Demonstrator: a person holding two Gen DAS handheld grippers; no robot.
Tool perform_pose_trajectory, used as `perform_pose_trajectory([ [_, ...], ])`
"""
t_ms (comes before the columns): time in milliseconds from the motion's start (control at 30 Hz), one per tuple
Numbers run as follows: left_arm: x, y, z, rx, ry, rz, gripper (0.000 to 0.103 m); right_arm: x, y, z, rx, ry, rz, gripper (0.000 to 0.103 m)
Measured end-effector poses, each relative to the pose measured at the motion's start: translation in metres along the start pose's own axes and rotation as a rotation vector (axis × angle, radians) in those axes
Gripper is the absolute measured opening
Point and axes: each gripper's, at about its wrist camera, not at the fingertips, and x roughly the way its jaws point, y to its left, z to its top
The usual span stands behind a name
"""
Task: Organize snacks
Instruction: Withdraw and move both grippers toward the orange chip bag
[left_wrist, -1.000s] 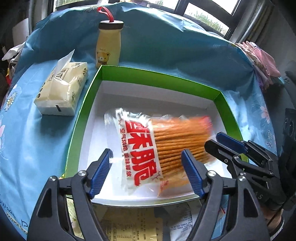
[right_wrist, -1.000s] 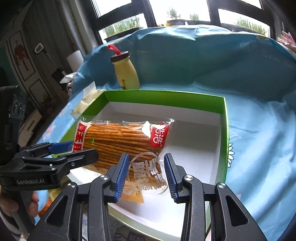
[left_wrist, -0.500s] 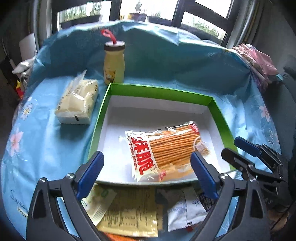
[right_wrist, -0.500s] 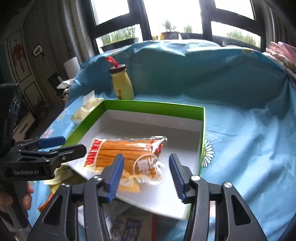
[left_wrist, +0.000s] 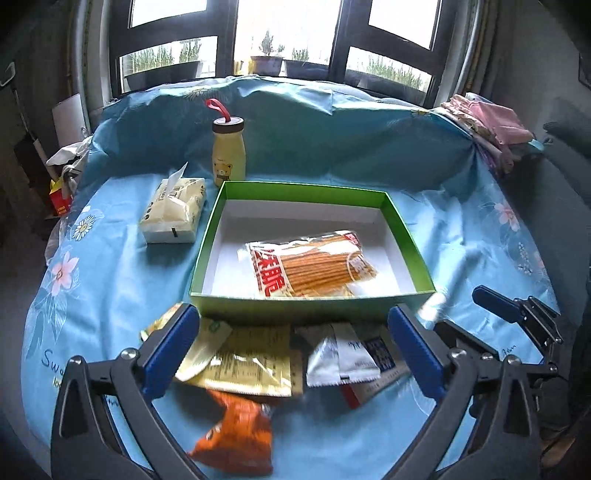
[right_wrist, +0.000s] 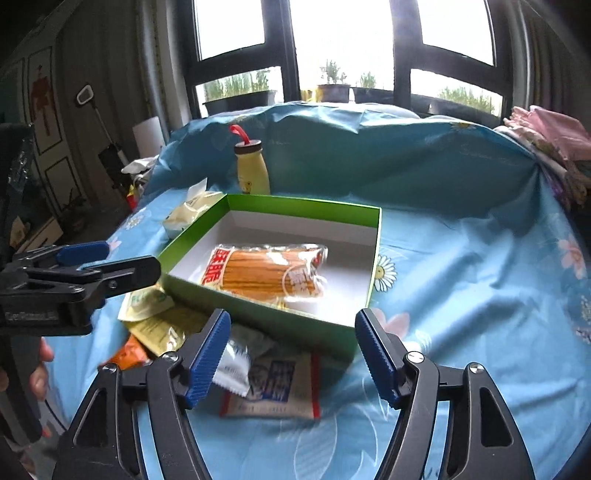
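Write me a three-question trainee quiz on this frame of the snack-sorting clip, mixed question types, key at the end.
1. True or false: the green box holds only one snack, the bag of biscuit sticks.
2. Multiple choice: where is the orange snack packet? A) inside the box B) on the blue cloth in front of the box C) between the right gripper's jaws
3. Fill in: the left gripper and right gripper both have their jaws ____, holding nothing.

Key: 1 true; 2 B; 3 open. For reference, the tissue pack and the yellow bear bottle stand outside the box, on its far left side.
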Motion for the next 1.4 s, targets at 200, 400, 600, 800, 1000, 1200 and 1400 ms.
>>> perform_pose_trajectory([
  [200, -0.024, -0.007, -0.014, 0.013, -0.035, 0.019, 0.103, -0.021, 0.008, -0.009, 0.014, -0.016, 0.023, 0.071],
  [400, -0.043, -0.01, -0.028, 0.014, -0.056, 0.023, 0.103, -0.036, 0.022, -0.017, 0.004, -0.031, 0.038, 0.071],
  [600, -0.053, -0.012, -0.038, 0.011, -0.058, 0.021, 0.103, -0.046, 0.027, -0.023, 0.009, -0.033, 0.052, 0.071],
  [800, -0.061, -0.014, -0.044, 0.011, -0.071, 0.025, 0.103, -0.054, 0.032, -0.027, 0.006, -0.036, 0.054, 0.071],
  [1000, -0.068, -0.014, -0.049, 0.014, -0.084, 0.022, 0.103, -0.059, 0.038, -0.03, -0.005, -0.038, 0.055, 0.071],
  [1200, -0.074, -0.014, -0.052, 0.019, -0.101, 0.027, 0.103, -0.062, 0.046, -0.031, -0.02, -0.038, 0.057, 0.071],
  [1400, -0.076, -0.012, -0.054, 0.022, -0.104, 0.024, 0.103, -0.062, 0.052, -0.032, -0.03, -0.035, 0.06, 0.071],
])
